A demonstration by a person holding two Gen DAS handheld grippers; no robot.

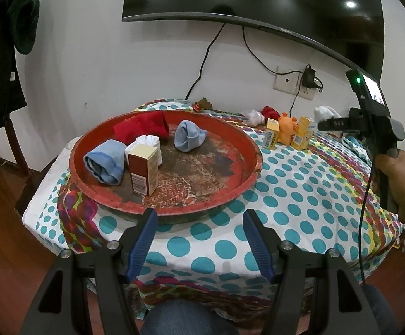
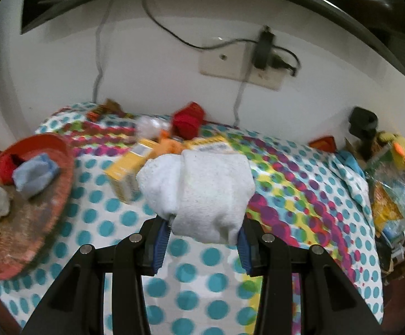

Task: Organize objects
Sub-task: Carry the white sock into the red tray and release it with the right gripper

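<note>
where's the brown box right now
In the left wrist view the brown box stands upright in the red tray, at its left near side, beside a blue sock roll and a white roll.

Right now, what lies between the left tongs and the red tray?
Only bare polka-dot cloth, as the left wrist view shows. The open left tongs hover just short of the tray rim.

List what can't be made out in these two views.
- Box text: yellow boxes too small in left view, blurred in right.
- Right view: white sock hides orange toy.
- Left view: right gripper fingertips hidden by its own body.
</note>
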